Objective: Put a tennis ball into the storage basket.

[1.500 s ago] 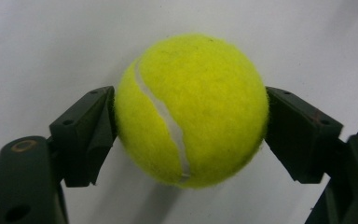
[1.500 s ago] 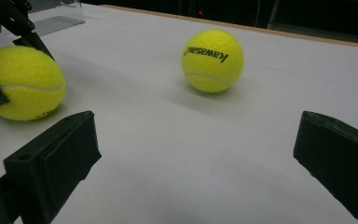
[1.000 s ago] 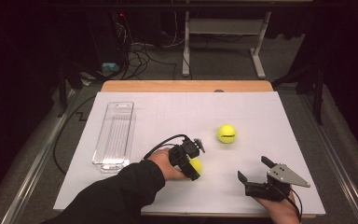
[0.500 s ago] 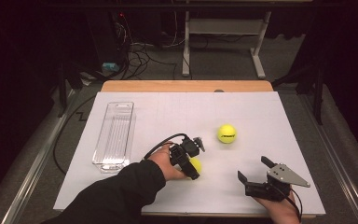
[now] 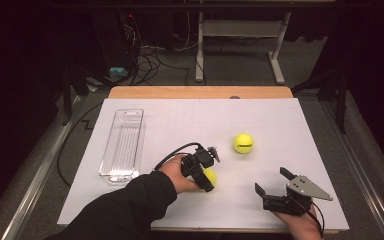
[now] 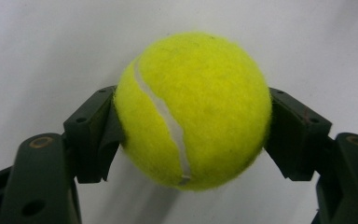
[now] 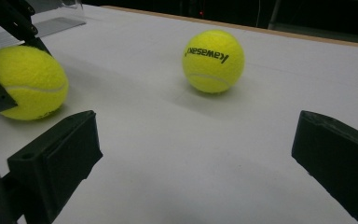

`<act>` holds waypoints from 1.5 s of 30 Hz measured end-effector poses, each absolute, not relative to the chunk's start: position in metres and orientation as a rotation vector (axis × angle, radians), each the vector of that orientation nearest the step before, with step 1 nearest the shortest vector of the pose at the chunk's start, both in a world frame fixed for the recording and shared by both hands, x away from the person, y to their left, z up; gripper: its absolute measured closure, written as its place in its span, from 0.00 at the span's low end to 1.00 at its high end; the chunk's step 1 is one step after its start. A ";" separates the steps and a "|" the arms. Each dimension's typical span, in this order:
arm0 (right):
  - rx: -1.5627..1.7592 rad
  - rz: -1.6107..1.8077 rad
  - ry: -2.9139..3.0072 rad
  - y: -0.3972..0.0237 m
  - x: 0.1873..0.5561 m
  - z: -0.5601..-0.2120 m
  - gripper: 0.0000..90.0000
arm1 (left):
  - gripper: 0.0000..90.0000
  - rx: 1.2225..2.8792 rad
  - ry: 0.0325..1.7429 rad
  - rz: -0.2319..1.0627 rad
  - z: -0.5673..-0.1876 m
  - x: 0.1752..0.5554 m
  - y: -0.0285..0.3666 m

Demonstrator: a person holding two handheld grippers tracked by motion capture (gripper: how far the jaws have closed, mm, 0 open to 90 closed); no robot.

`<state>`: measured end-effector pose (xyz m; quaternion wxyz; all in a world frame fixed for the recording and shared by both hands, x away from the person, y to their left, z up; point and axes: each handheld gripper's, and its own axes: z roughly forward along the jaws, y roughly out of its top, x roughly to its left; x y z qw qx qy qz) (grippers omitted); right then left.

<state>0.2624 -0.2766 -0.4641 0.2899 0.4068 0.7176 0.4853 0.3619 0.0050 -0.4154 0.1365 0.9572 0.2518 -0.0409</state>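
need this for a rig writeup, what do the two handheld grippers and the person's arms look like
Both grippers are black with two blocky black jaws. The left gripper trails a black cable that loops back over the hand, and the forearm behind it wears a dark long sleeve. The right gripper carries a grey three-cornered plate on top and a thin dark cable at the wrist. Round screw holes show in the jaw arms in both gripper views.

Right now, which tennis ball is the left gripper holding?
On the white table, look at the near edge, right of the clear tray. The held ball sits clamped in the left gripper; the other ball lies free farther back, bearing black lettering.
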 end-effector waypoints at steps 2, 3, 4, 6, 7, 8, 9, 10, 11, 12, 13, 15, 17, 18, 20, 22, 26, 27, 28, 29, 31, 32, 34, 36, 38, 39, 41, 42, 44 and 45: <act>1.084 1.295 1.913 -0.277 0.262 -0.464 0.01 | 0.30 2.766 0.726 -0.111 -0.412 0.362 0.007; 1.084 1.295 1.913 -0.277 0.262 -0.464 0.01 | 0.30 2.766 0.726 -0.111 -0.412 0.362 0.007; 1.085 1.295 1.914 -0.277 0.262 -0.464 0.01 | 0.30 2.765 0.728 -0.109 -0.410 0.361 0.008; 1.087 1.294 1.915 -0.277 0.262 -0.464 0.01 | 0.30 2.763 0.726 -0.092 -0.407 0.360 0.010; 1.085 1.295 1.914 -0.277 0.263 -0.464 0.01 | 0.30 2.765 0.725 -0.085 -0.405 0.360 0.012; 1.085 1.296 1.914 -0.277 0.263 -0.464 0.02 | 0.30 2.768 0.726 -0.086 -0.404 0.360 0.014; 1.085 1.296 1.914 -0.277 0.262 -0.464 0.02 | 0.30 2.771 0.731 -0.084 -0.402 0.360 0.016; 1.085 1.297 1.913 -0.277 0.262 -0.464 0.02 | 0.30 2.775 0.729 -0.086 -0.401 0.360 0.017; 1.084 1.299 1.913 -0.277 0.262 -0.464 0.02 | 0.30 2.772 0.745 -0.083 -0.398 0.360 0.022; 1.084 1.299 1.913 -0.277 0.262 -0.464 0.02 | 0.30 2.772 0.745 -0.083 -0.398 0.360 0.022; 1.085 1.299 1.913 -0.277 0.262 -0.464 0.02 | 0.30 2.774 0.748 -0.081 -0.396 0.359 0.024; 1.084 1.298 1.914 -0.277 0.262 -0.464 0.02 | 0.30 2.774 0.755 -0.069 -0.392 0.359 0.029; 1.083 1.298 1.915 -0.277 0.262 -0.464 0.02 | 0.30 2.774 0.760 -0.061 -0.386 0.360 0.035; 1.083 1.299 1.915 -0.276 0.262 -0.464 0.02 | 0.30 2.771 0.768 -0.061 -0.383 0.361 0.038; 1.083 1.297 1.915 -0.276 0.262 -0.464 0.02 | 0.30 2.759 0.783 -0.065 -0.379 0.362 0.043; 1.084 1.297 1.914 -0.276 0.262 -0.463 0.02 | 0.30 2.763 0.792 -0.060 -0.375 0.363 0.048; 1.084 1.297 1.914 -0.276 0.262 -0.464 0.02 | 0.30 2.743 0.810 -0.057 -0.367 0.364 0.057; 1.084 1.298 1.915 -0.276 0.262 -0.464 0.02 | 0.30 2.734 0.819 -0.063 -0.364 0.365 0.060; 1.082 1.297 1.916 -0.276 0.262 -0.464 0.02 | 0.30 2.727 0.822 -0.065 -0.363 0.365 0.061; 1.082 1.297 1.916 -0.276 0.262 -0.464 0.02 | 0.30 2.723 0.824 -0.069 -0.360 0.366 0.064; 1.082 1.296 1.917 -0.276 0.262 -0.464 0.02 | 0.30 2.726 0.825 -0.066 -0.356 0.367 0.069; 1.082 1.296 1.916 -0.276 0.262 -0.464 0.02 | 0.30 2.724 0.826 -0.064 -0.355 0.367 0.070; 1.082 1.296 1.916 -0.276 0.262 -0.464 0.02 | 0.30 2.720 0.833 -0.066 -0.351 0.369 0.076; 1.081 1.296 1.918 -0.276 0.262 -0.464 0.02 | 0.30 2.720 0.847 -0.055 -0.347 0.371 0.080; 1.081 1.294 1.919 -0.276 0.262 -0.464 0.02 | 0.30 2.722 0.857 -0.042 -0.344 0.372 0.085; 1.078 1.295 1.920 -0.276 0.262 -0.464 0.02 | 0.30 2.725 0.868 -0.043 -0.342 0.373 0.088; 1.076 1.294 1.922 -0.276 0.262 -0.464 0.02 | 0.30 2.725 0.882 -0.042 -0.339 0.375 0.092; 1.077 1.296 1.922 -0.276 0.262 -0.464 0.02 | 0.30 2.725 0.893 -0.040 -0.338 0.376 0.095; 1.077 1.296 1.921 -0.276 0.262 -0.464 0.02 | 0.30 2.726 0.917 -0.029 -0.335 0.378 0.100; 1.077 1.296 1.921 -0.276 0.262 -0.464 0.02 | 0.30 2.720 0.933 -0.023 -0.333 0.379 0.104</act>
